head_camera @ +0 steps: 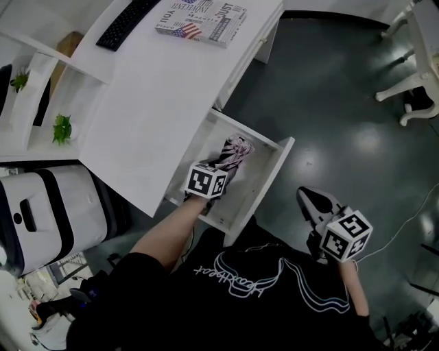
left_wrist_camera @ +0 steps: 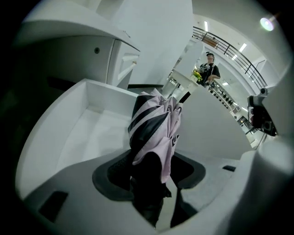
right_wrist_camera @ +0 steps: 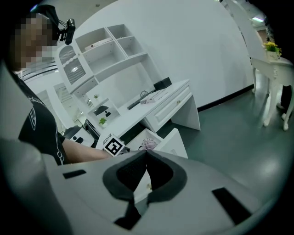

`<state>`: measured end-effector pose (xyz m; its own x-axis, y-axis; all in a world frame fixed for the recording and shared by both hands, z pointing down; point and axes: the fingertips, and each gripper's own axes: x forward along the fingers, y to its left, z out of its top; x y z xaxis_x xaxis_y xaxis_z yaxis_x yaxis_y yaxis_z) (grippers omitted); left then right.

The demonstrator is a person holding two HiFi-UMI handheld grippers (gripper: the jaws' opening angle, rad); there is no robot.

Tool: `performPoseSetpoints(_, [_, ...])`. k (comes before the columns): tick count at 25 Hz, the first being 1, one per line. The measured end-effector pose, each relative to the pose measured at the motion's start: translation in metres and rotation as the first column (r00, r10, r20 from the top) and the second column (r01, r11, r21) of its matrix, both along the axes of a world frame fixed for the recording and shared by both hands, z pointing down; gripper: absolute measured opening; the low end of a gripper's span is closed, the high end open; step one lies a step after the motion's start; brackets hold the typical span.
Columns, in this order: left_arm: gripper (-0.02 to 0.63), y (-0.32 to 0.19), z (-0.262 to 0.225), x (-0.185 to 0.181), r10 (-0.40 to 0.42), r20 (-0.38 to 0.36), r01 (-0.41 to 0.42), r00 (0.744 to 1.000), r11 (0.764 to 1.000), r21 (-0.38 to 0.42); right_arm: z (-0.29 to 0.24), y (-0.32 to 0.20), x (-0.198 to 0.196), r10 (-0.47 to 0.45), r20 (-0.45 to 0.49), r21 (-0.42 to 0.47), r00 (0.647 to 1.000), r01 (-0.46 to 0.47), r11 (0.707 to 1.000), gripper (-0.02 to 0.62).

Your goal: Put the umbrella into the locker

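Note:
A folded pink-and-black striped umbrella (head_camera: 234, 152) stands tilted in the open white drawer (head_camera: 278, 164) of the desk. My left gripper (head_camera: 221, 168) is shut on its lower end from above the drawer's near side. In the left gripper view the umbrella (left_wrist_camera: 154, 133) rises from between the jaws of the left gripper (left_wrist_camera: 151, 176), with the drawer wall (left_wrist_camera: 98, 98) behind it. My right gripper (head_camera: 312, 202) hangs over the dark floor to the right of the drawer, shut with nothing in it. In its own view the right gripper (right_wrist_camera: 146, 152) has its tips touching, facing the drawer (right_wrist_camera: 172, 140).
The white desk top (head_camera: 158, 96) carries a black keyboard (head_camera: 123, 24) and a printed box (head_camera: 202, 20). Shelves with small green plants (head_camera: 62, 128) stand at the left. A white-and-black chair (head_camera: 48, 212) is near my left side. White furniture legs (head_camera: 411, 62) stand at top right.

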<state>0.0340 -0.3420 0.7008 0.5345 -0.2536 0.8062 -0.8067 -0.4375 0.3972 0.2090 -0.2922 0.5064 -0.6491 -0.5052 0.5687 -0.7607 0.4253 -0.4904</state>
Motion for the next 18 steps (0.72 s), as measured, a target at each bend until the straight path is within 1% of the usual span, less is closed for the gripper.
performPoseSetpoints(5, [0.222,-0.002,0.02,0.0,-0.03,0.003,0.03,1.0,0.998,-0.047,0.006,0.003,0.003,-0.004,-0.011,-0.021,1.0,0.003,1.0,0.003])
performPoseSetpoints(10, [0.224,-0.001,0.035,0.004,-0.042,0.012,0.043,0.999,0.996,-0.075,0.009,0.006,-0.002,-0.021,-0.015,-0.033,1.0,0.02,0.999,0.003])
performPoseSetpoints(13, [0.225,-0.004,0.037,0.004,-0.057,-0.001,0.057,0.998,0.996,-0.075,0.009,0.005,-0.004,-0.028,-0.012,-0.035,1.0,0.027,0.999,0.003])
performPoseSetpoints(16, [0.228,-0.006,0.038,0.007,-0.054,-0.013,0.053,0.998,0.997,-0.064,0.012,0.005,-0.006,-0.033,-0.01,-0.038,0.999,0.033,0.999,0.004])
performPoseSetpoints(18, [0.265,-0.009,0.037,0.007,-0.061,-0.018,0.06,0.998,0.997,-0.045,0.013,0.004,-0.008,-0.038,-0.006,-0.038,0.999,0.038,0.999,0.003])
